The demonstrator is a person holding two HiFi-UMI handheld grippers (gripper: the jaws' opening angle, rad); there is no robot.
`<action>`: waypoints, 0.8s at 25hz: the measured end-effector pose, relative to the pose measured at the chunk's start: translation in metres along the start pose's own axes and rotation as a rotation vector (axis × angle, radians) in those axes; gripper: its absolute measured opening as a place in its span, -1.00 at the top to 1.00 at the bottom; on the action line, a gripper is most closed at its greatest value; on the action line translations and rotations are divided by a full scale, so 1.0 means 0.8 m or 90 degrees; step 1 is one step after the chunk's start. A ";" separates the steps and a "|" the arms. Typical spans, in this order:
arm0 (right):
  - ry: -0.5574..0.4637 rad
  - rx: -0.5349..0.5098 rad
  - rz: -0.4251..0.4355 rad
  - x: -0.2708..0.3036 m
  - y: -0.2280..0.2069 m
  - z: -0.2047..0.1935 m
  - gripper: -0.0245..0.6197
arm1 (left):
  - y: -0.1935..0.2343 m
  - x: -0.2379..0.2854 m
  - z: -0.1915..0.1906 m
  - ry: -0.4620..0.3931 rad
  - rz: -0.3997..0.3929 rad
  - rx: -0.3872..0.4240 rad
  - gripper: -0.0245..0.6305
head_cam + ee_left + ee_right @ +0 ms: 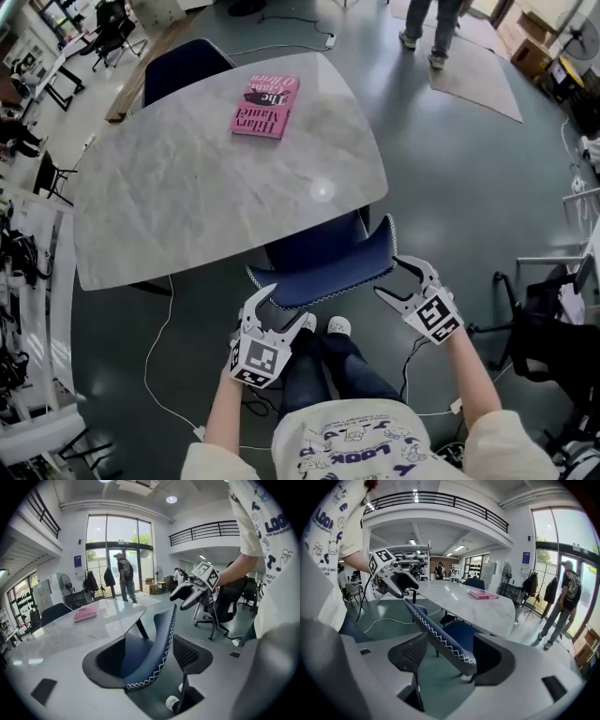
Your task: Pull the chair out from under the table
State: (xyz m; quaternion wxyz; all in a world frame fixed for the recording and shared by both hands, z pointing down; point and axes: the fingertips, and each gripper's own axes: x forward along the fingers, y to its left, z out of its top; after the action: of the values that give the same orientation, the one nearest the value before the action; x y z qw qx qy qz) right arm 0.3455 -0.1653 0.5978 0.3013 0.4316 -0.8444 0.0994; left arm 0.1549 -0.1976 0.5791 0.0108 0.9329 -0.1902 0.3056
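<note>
Item: chair (pixel 323 267), dark blue, with white zigzag stitching along the top edge of the backrest.
Location: near edge of the table (pixel 187 197). The seat is tucked under the top and only the backrest stands clear on the near side.
Table: pale marbled top with a pink book (pixel 265 108) lying toward its far side. A second blue chair (pixel 183 64) sits at the far left corner.
Left gripper (pixel 286 307): jaws wide apart at the left end of the backrest. In the left gripper view the stitched edge runs between the pads, which do not appear to be clamped on it.
Right gripper (pixel 389 277): jaws likewise wide apart at the right end of the backrest. The edge lies between the pads and is not yet gripped.
Step in hand, as judged: taking hold of the backrest, ahead of the pull.
Progress: the chair has not been drawn out.
Handling advice: slide both sets of pads further over the edge before closing, so that the padded rim sits deep between them. Close both together, then pull straight toward the near side with equal force so that the chair does not swing.
Hazards: the person's shoes (pixel 337 325) are just behind the chair and should step back first. A white cable (pixel 150 375) trails on the floor at the near left.
</note>
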 end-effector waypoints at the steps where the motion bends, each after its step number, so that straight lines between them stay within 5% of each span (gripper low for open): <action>1: 0.005 -0.003 0.002 0.004 0.000 -0.005 0.00 | -0.002 0.003 -0.008 0.005 -0.006 0.008 -0.05; 20: 0.066 -0.154 0.070 0.070 -0.017 -0.039 -0.03 | 0.004 0.062 -0.077 0.066 -0.065 0.046 -0.05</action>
State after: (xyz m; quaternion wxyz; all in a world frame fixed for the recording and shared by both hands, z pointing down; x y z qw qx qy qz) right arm 0.3442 -0.1976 0.6547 0.3887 0.3395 -0.8558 0.0353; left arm 0.1556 -0.2091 0.6574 0.0026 0.9241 -0.1302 0.3591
